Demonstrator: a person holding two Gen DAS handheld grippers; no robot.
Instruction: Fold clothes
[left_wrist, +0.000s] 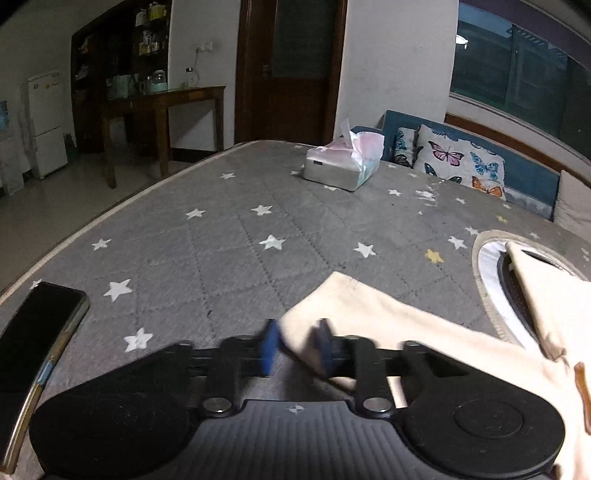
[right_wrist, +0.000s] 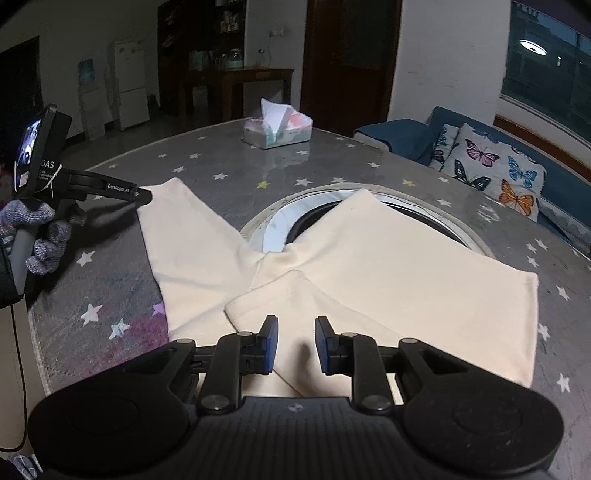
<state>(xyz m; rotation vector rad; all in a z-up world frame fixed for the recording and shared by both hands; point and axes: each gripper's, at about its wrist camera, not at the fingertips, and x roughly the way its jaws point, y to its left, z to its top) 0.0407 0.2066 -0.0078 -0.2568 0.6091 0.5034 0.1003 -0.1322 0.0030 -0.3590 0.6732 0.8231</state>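
A cream garment (right_wrist: 369, 266) lies spread on the grey star-patterned table cover (right_wrist: 221, 162), partly over a round opening (right_wrist: 273, 225). My left gripper (left_wrist: 295, 345) is shut on a corner of the cream garment (left_wrist: 388, 321) and holds it just above the cover; it also shows in the right wrist view (right_wrist: 142, 195), at the garment's far left corner. My right gripper (right_wrist: 295, 343) is open, its blue pads (right_wrist: 269, 343) either side of a folded edge at the garment's near side, not gripping.
A tissue box (right_wrist: 277, 129) stands at the table's far side. A dark phone (left_wrist: 33, 350) lies at the left edge. A sofa with butterfly cushions (right_wrist: 491, 166) runs along the right. A wooden side table (left_wrist: 162, 107) and a fridge (left_wrist: 46, 122) stand beyond.
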